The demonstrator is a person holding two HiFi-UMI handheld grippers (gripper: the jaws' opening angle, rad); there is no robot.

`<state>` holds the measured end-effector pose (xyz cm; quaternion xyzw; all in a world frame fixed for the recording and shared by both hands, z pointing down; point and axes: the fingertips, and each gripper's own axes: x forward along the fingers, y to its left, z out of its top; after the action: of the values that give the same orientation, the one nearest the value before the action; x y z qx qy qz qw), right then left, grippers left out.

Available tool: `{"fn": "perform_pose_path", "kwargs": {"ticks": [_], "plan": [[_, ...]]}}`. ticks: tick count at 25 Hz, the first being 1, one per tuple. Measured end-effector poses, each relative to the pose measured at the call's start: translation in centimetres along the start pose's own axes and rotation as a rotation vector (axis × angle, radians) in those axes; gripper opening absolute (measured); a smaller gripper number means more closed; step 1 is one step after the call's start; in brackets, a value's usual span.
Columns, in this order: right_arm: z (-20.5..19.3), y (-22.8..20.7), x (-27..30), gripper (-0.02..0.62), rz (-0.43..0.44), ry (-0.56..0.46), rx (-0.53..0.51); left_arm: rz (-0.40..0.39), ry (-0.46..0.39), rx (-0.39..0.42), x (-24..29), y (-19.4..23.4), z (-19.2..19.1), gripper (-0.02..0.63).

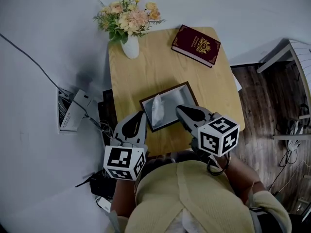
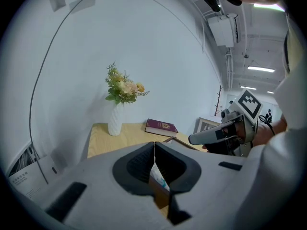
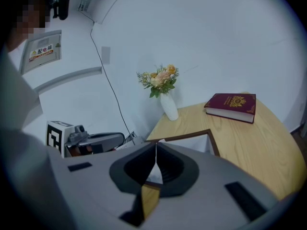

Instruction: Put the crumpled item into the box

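Left gripper [image 1: 142, 115]: in its own view the jaws [image 2: 154, 145] were pressed together, tips meeting. White crumpled paper showed through the hollow behind the tips. Whether the tips nipped an edge of it could not be told. In the head view the tips sat over the box's left rim, lower centre of the frame.

Right gripper [image 1: 180, 109]: jaws also closed tip to tip in its own view [image 3: 156, 145], with nothing seen between the tips. In the head view it reached over the box's lower right part.

Crumpled item [image 1: 157, 108]: a white crumpled paper, standing up within the outline of the box [image 1: 165, 91], toward its left side and between the two grippers. It was just beside the left gripper's tips and apart from the right one's.

Box: shallow, dark-rimmed, pale inside, near the lower edge of the wooden table [image 1: 146, 67].

Further out on the table:
- A maroon book [image 1: 196, 45] with a gold emblem lay flat at the upper right.
- A white vase [image 1: 130, 46] of pale flowers [image 1: 127, 16] stood at the upper left corner.

Both were well apart from the box.
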<state>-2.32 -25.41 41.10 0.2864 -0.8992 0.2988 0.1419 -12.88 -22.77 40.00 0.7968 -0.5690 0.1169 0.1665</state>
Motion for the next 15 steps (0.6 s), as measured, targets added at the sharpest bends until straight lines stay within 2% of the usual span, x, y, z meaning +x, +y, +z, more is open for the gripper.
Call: {"fn": "perform_pose_path", "kwargs": {"ticks": [5, 15], "plan": [[-0.3, 0.1, -0.7, 0.029, -0.03, -0.018, 0.009, -0.046, -0.037, 0.02, -0.4, -0.7, 0.4, 0.025], [-1.6, 0.9, -1.6, 0.029, -0.076, -0.032, 0.017, -0.075, -0.022, 0.017, -1.2, -0.9, -0.6, 0.025]]}}
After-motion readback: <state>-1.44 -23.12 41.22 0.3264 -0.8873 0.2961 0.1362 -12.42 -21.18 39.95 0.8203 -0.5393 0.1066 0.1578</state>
